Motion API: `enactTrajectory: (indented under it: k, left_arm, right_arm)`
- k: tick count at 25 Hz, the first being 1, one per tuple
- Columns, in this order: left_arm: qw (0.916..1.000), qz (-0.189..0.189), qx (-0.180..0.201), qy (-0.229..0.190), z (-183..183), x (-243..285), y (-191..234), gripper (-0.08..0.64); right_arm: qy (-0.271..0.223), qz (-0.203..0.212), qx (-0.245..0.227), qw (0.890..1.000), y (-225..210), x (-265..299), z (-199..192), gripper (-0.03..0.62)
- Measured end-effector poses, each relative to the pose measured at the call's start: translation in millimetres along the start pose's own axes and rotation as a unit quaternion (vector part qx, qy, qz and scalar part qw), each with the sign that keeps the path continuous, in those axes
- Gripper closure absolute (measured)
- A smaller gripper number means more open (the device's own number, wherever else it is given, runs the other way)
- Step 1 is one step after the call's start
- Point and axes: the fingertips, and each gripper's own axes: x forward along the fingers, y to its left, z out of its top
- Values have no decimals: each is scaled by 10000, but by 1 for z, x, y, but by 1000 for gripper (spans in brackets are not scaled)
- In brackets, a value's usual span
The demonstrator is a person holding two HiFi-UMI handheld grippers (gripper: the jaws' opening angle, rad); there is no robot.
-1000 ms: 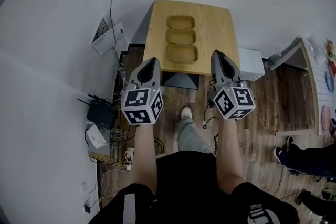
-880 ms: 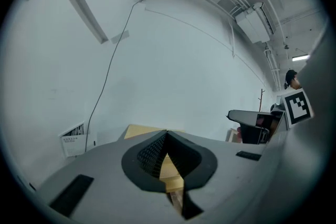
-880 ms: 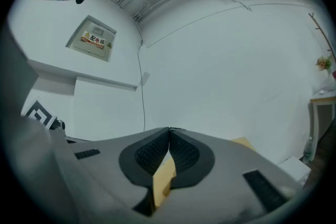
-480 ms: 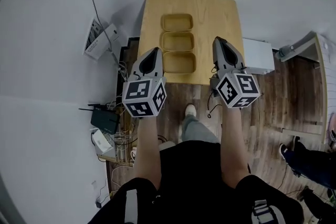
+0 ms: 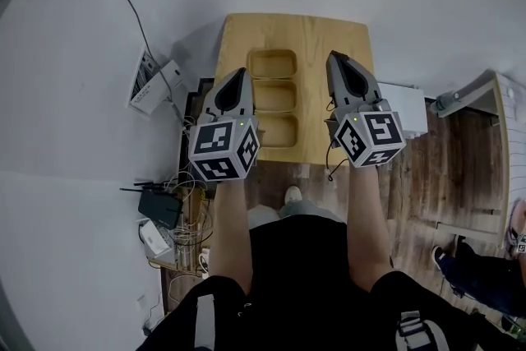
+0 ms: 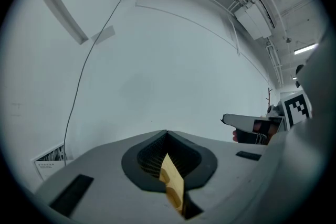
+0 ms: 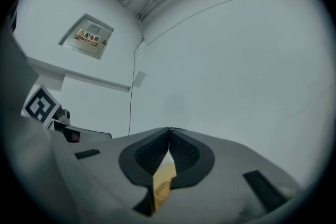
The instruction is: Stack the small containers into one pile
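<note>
Containers (image 5: 274, 96) sat in a row along the desk's (image 5: 316, 37) middle; the left gripper (image 5: 240, 72) and right gripper (image 5: 333, 56) flanked them, jaws pressed together.

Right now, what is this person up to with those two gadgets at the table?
A person holds a claw in each hand at a wooden table. Three tan containers lie on it in a row, not yet stacked. The left claw and the right claw are both shut and empty, either side of the row.
</note>
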Motion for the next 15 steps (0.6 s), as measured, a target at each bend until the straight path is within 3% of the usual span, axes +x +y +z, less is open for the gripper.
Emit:
enactTrajectory:
  k: [7,15]
  left_arm:
    - [10000,61,5,16,12,14,20,552]
    - [9967,-8,-119,798,-25,35,45,552]
  right_arm:
    - [-47,109,57,9999,4,29,5,589]
    - [402,53,327,9986,9,55,-35,589]
